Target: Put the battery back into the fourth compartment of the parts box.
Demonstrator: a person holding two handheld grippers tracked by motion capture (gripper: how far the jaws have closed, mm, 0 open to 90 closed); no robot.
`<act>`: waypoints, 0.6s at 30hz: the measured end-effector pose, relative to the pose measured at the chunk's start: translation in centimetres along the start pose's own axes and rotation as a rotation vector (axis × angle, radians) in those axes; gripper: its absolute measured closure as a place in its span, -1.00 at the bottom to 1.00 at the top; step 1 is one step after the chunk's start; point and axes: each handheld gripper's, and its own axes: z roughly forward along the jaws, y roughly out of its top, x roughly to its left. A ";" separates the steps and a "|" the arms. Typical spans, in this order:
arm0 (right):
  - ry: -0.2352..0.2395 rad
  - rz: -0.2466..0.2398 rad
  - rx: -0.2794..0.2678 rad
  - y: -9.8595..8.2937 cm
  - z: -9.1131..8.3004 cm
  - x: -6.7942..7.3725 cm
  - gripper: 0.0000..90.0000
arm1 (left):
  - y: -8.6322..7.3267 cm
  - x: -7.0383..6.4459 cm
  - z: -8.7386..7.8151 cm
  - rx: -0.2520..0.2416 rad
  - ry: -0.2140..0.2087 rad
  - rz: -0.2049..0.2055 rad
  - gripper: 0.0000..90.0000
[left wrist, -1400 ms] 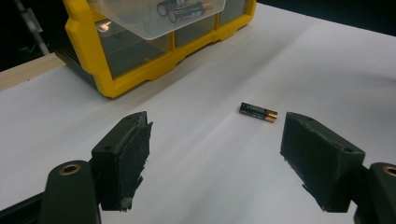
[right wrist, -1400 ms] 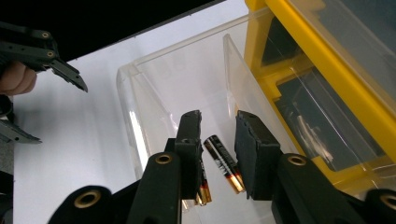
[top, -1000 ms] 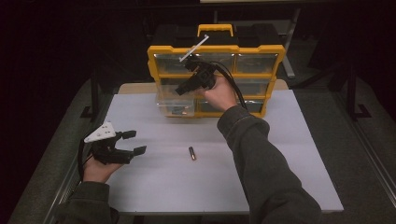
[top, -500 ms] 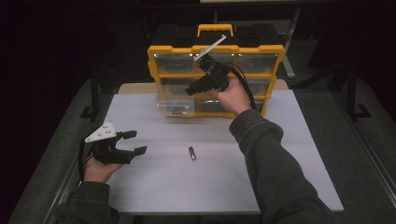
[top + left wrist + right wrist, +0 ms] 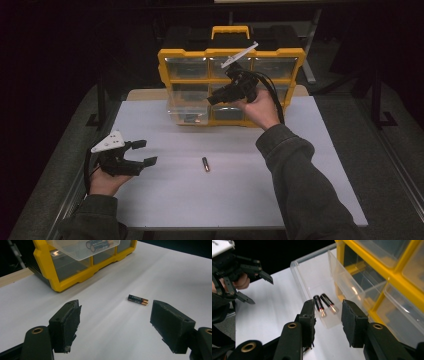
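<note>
Jaws of both grippers apart, empty; battery (image 5: 138, 300) label on the table too small to read.

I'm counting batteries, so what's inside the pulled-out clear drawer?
Two batteries lie side by side in the clear drawer. The right gripper covers the drawer's near corner, so more there cannot be ruled out.

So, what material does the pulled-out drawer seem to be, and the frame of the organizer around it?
The clear pulled-out drawer looks like glossy transparent plastic: two batteries inside show through its walls. The yellow organizer frame looks like opaque moulded plastic with a smooth, slightly shiny surface and rounded edges. Both are likely plastic, though not certain by look alone.
</note>
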 end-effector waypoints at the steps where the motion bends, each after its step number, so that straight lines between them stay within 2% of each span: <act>1: -0.007 -0.013 0.004 -0.2 0.0 -0.1 0.37 | 0.0 0.0 0.0 0.000 -0.001 0.000 -0.49; 5: -0.008 0.014 0.011 -1.2 -0.1 0.0 0.34 | 0.0 0.0 0.0 -0.005 -0.002 -0.002 -0.48; 14: -0.027 0.005 0.024 -2.9 0.1 0.0 0.27 | 0.0 0.0 0.0 -0.001 0.000 0.000 -0.49; 15: -0.017 0.028 0.018 -3.0 0.1 0.1 0.26 | 0.0 0.0 0.0 -0.001 0.000 0.001 -0.49; 18: -0.015 0.031 0.014 -3.5 0.0 0.2 0.25 | 0.0 0.0 0.0 -0.001 0.000 -0.001 -0.49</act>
